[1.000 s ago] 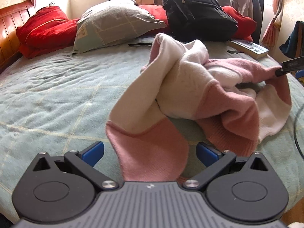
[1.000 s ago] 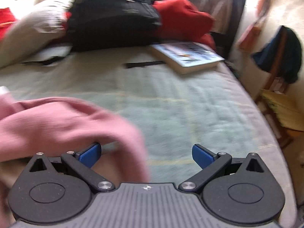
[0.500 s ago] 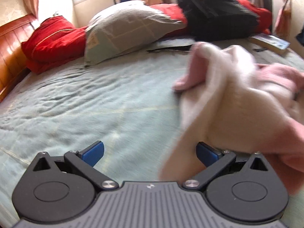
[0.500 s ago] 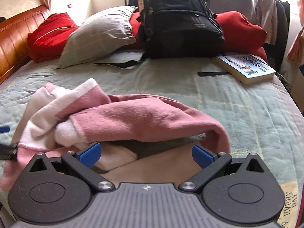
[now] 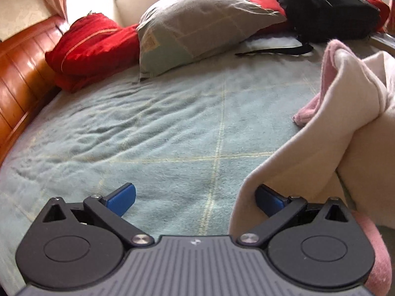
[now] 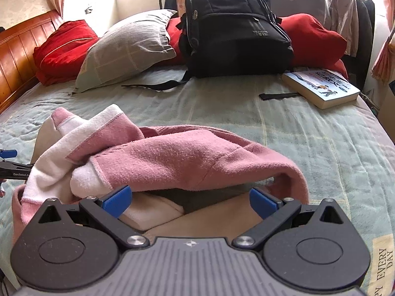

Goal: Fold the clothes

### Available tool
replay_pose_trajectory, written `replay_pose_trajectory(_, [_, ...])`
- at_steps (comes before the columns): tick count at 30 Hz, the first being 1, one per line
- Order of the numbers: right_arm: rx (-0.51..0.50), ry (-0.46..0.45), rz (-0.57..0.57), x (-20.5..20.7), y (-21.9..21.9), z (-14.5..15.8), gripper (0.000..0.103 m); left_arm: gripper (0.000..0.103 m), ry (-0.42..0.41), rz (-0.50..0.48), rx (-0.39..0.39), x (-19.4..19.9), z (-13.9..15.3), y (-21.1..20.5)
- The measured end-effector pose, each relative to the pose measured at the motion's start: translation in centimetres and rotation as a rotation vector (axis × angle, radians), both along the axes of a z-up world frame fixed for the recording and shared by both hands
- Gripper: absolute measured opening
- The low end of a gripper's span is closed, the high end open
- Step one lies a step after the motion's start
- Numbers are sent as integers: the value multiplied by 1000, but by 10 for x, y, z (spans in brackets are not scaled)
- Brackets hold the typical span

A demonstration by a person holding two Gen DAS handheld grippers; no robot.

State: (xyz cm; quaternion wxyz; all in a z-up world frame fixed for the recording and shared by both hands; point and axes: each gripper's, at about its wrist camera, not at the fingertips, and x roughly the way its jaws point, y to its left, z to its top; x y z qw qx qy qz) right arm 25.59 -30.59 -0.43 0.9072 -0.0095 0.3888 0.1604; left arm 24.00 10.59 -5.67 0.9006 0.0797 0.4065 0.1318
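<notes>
Between the right gripper's [image 6: 188, 201] wide-spread blue fingers lies the pink-and-cream sweater [image 6: 172, 157], rumpled in a heap on the green blanket [image 6: 321, 133], nearer than the black backpack [image 6: 234, 32]. The left gripper [image 5: 195, 197], equally wide, holds nothing; cream cloth drapes its right finger. Judged soft, light and limp: best pinched at a hem or cuff.

A pink and white garment [image 6: 172, 157] lies bunched across the middle of the frame on a pale green blanket [image 6: 333, 143]. The right gripper [image 6: 188, 198], jaws spread wide, sits at lower centre against it. A black backpack [image 6: 234, 32] stands at upper centre, with a book [image 6: 321, 87] at right.
</notes>
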Motion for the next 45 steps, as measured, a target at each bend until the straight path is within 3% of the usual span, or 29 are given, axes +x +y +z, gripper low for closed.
replay_pose_trajectory(7, [7,13,22,2,12,-2,103,102,-24,-233,-146,-24,42,-32])
replay_pose_trajectory(11, [15,23,39,2,21,-4,103,102,60,-377,-89,-32,39,-69])
replay_pose_trajectory(21, [23,21,19,0,15,-4,103,102,94,-163,152,-44,24,-54])
replay_pose_trajectory(29, [41,41,28,-1,18,-9,103,103,93,-30,233,-47,24,-19])
replay_pose_trajectory(36, [51,32,-2,3,12,-8,103,103,3,90,338,-45,40,16])
replay_pose_trajectory(45, [39,51,-19,8,8,-15,103,103,10,269,366,-13,41,97])
